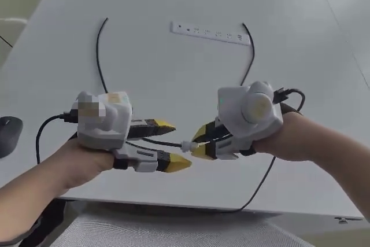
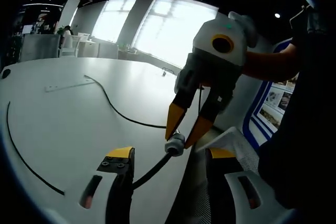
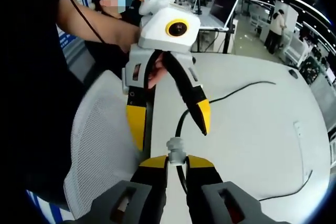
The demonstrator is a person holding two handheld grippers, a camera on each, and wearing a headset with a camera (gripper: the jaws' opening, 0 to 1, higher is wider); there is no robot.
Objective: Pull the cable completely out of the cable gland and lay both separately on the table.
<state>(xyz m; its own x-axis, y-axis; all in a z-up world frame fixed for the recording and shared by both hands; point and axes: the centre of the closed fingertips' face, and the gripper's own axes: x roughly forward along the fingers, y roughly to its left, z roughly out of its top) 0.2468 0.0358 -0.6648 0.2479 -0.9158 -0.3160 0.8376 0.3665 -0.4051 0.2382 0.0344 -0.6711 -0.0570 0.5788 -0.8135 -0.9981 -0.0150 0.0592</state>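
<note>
A small whitish cable gland (image 1: 187,145) hangs in the air just over the table's front edge, with my right gripper (image 1: 198,144) shut on it. A thin black cable (image 1: 153,141) runs out of the gland to the left and passes between the jaws of my left gripper (image 1: 173,144), which stands open and does not clamp it. In the left gripper view the cable (image 2: 152,169) rises from beside one jaw to the gland (image 2: 175,144). The right gripper view has the gland (image 3: 176,150) between its own yellow tips, and the cable (image 3: 181,121) curving away over the table.
A white power strip (image 1: 211,33) with its black cord (image 1: 251,56) lies at the back of the white table (image 1: 173,73). The cable's long run (image 1: 99,56) curves across the left side. A dark mouse (image 1: 8,134) sits at the left edge. A white mesh chair (image 1: 173,232) is below.
</note>
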